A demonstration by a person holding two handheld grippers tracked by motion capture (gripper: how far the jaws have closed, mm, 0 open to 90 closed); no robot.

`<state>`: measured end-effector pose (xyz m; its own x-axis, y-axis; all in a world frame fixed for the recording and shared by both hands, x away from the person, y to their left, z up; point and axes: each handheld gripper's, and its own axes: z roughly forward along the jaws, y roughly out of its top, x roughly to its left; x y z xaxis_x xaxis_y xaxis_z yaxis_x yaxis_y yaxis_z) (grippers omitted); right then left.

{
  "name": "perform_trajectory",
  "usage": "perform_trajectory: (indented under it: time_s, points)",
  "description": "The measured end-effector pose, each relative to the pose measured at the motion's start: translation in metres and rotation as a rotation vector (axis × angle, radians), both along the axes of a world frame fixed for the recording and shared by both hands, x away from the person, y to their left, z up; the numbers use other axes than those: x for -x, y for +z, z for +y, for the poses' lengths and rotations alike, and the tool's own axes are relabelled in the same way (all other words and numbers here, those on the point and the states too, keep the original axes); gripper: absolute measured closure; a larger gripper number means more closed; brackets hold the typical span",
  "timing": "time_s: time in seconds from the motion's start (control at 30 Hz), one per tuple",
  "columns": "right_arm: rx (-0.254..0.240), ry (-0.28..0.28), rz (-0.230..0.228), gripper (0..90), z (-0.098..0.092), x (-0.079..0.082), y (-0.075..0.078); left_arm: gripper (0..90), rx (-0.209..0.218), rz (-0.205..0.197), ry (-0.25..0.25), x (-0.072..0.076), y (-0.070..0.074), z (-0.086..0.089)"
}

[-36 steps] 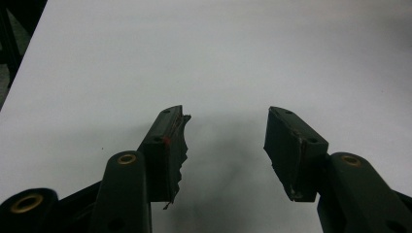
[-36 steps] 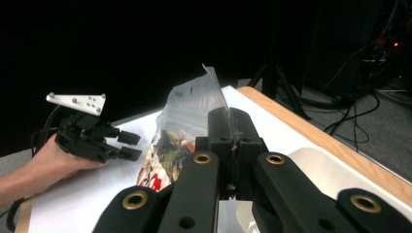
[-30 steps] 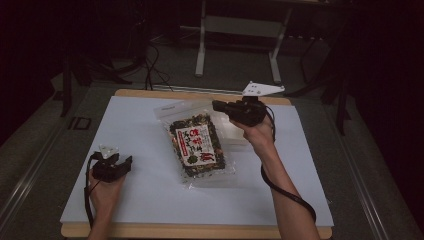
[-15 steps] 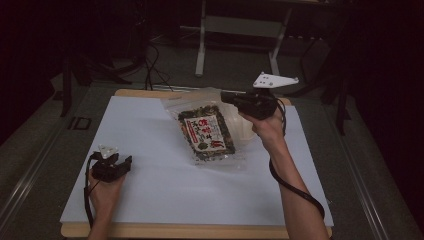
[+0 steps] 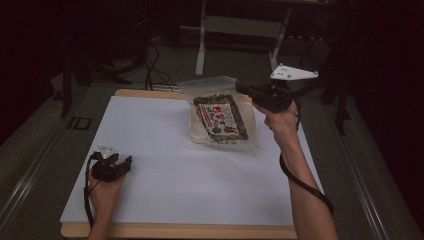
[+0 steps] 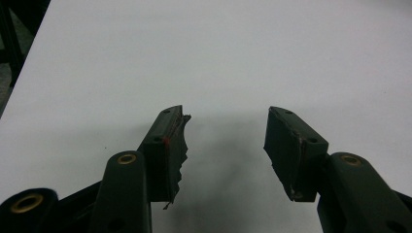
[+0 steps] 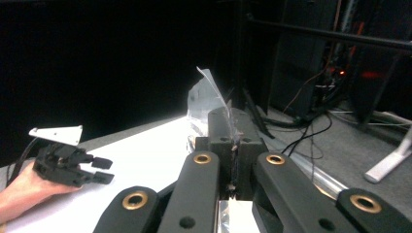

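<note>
Pinching the clear top edge of a transparent snack bag (image 5: 220, 118) at the far right of the table — right gripper (image 5: 246, 91), jaws pressed together on the plastic, held up in the right hand (image 5: 281, 120) with its grey three-cornered plate (image 5: 293, 74) above. Seen along the right gripper view: crinkled clear film (image 7: 210, 97) sticking up from between the closed jaws. Hanging tilted from that pinch, lower end touching or just above the white sheet (image 5: 165, 170) — cannot tell which; dark contents and a red-and-white label (image 5: 219, 118) facing up. Resting near the front left corner of the sheet, well apart from the bag: left gripper (image 5: 125, 163) in the left hand (image 5: 104, 194), jaws spread wide over bare white surface (image 6: 228, 58), nothing between them. Torn dark padding (image 6: 179, 145) on the inner face of one jaw.
</note>
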<state>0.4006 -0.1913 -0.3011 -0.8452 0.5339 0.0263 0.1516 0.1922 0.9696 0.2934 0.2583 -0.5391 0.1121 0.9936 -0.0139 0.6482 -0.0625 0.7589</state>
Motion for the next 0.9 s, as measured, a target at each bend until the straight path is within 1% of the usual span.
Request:
perform_trajectory:
  time_s: [0.07, 0.1, 0.13, 0.17, 0.23, 0.27, 0.33, 0.4, 0.57, 0.6, 0.77, 0.83, 0.9]
  points:
    - [-0.004, -0.007, -0.004, 90.0, -0.002, 0.0, 0.002, 49.3, 0.003, -0.003, 0.002, 0.0, 0.0, 0.0]
    - [-0.013, -0.025, -0.011, 90.0, -0.008, -0.001, 0.007, 49.3, 0.001, -0.002, 0.002, 0.0, 0.0, 0.0]
    - [-0.013, -0.025, -0.011, 90.0, -0.008, -0.001, 0.007, 49.3, 0.001, -0.002, 0.002, 0.0, 0.0, 0.0]
    - [-0.027, -0.037, -0.02, 90.0, -0.012, -0.003, 0.012, 49.3, 0.001, -0.001, 0.002, 0.0, 0.0, 0.0]
    - [-0.03, -0.044, -0.023, 90.0, -0.014, -0.003, 0.013, 49.3, 0.001, -0.002, 0.002, 0.0, 0.0, 0.0]
    - [-0.04, -0.054, -0.033, 90.0, -0.017, -0.004, 0.017, 49.3, 0.003, -0.003, 0.002, 0.0, 0.0, -0.001]
    - [-0.048, -0.058, -0.039, 90.0, -0.019, -0.004, 0.019, 49.3, 0.001, -0.001, 0.0, 0.0, 0.0, -0.001]
    - [-0.07, -0.069, -0.047, 90.0, -0.021, -0.007, 0.02, 49.3, 0.001, -0.001, -0.001, 0.0, 0.0, -0.001]
    - [-0.082, -0.09, -0.045, 90.0, -0.019, -0.014, 0.017, 49.3, 0.002, -0.001, -0.001, -0.001, 0.0, -0.001]
    - [-0.093, -0.1, -0.045, 90.0, -0.018, -0.017, 0.015, 49.3, 0.005, -0.004, 0.0, -0.001, 0.0, -0.001]
    - [-0.106, -0.114, -0.055, 90.0, -0.016, -0.019, 0.012, 49.3, 0.005, -0.004, 0.002, -0.001, 0.0, 0.0]
    - [-0.125, -0.133, -0.055, 90.0, -0.014, -0.023, 0.01, 49.3, 0.004, -0.006, 0.002, 0.0, 0.0, 0.0]
    - [-0.137, -0.14, -0.053, 90.0, -0.013, -0.025, 0.01, 49.3, 0.004, -0.006, 0.002, 0.0, 0.0, 0.0]
